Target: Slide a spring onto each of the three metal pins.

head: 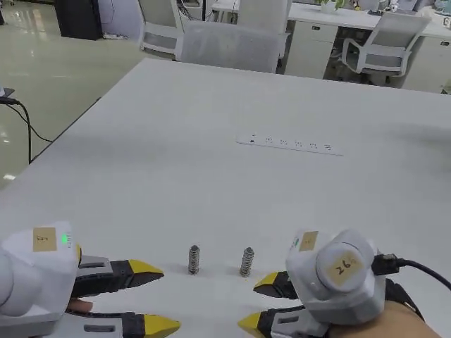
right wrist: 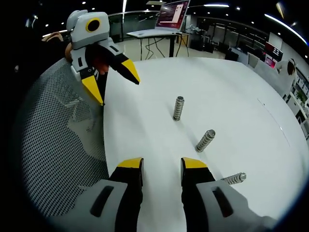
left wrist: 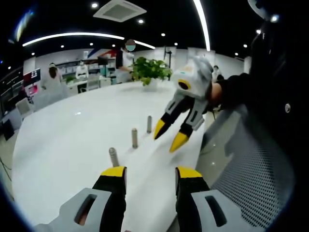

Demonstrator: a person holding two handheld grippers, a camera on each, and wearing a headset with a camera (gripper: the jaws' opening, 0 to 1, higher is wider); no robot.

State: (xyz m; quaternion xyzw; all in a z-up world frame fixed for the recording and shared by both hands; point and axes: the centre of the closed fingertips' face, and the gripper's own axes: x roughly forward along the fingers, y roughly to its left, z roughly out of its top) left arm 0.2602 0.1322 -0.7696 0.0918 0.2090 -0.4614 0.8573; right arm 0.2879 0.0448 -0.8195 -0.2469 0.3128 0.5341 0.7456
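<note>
Three short upright metal pins with coiled springs around them stand in a row on the white table (head: 211,176). The head view has the left one (head: 194,260) and the middle one (head: 246,261). The right gripper view holds all three (right wrist: 178,108), (right wrist: 205,140), (right wrist: 234,179), as does the left gripper view (left wrist: 113,157), (left wrist: 134,137), (left wrist: 149,124). My left gripper (head: 158,297) (left wrist: 151,172) is open and empty, left of the row. My right gripper (head: 262,303) (right wrist: 161,164) is open and empty, just in front of the row's right end. Each shows in the other's view: the right gripper (left wrist: 168,138) and the left gripper (right wrist: 117,89).
A white power strip (head: 289,144) lies flat across the middle of the table. Office chairs (head: 225,44) stand at the far edge. A grey mesh surface (right wrist: 58,145) lies along the near edge. A black cable (head: 423,271) trails from the right gripper.
</note>
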